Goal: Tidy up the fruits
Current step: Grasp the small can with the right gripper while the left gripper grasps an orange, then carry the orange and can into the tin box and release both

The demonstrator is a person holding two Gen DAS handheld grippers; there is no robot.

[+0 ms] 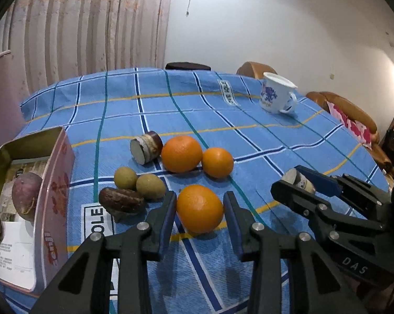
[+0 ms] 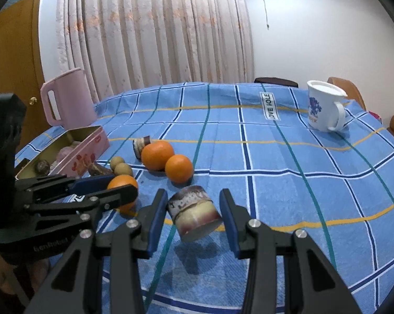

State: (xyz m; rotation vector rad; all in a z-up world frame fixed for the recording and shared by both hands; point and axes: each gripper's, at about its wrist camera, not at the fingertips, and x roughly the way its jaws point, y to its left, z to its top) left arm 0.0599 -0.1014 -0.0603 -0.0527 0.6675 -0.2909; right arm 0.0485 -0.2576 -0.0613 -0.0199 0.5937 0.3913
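Observation:
My left gripper [image 1: 200, 206] is open, its fingers on either side of an orange [image 1: 199, 208] lying on the blue checked cloth, with small gaps. Two more oranges [image 1: 181, 153] [image 1: 217, 162] lie behind it. Two green-brown kiwis [image 1: 125, 178] [image 1: 150, 186], a dark brown root piece [image 1: 121, 200] and a cut cylinder piece [image 1: 146, 147] lie to the left. My right gripper [image 2: 193, 209] is open around a cut brown-and-cream cylinder piece [image 2: 194, 213] on the cloth; the same gripper shows in the left wrist view [image 1: 296, 183].
An open pink tin [image 1: 54, 183] at the left holds a purple root [image 1: 25, 196], another dark piece and papers. A white mug with a blue print [image 2: 324, 110] stands at the back right. A pink jug [image 2: 66, 96] stands at the back left. Chairs ring the table.

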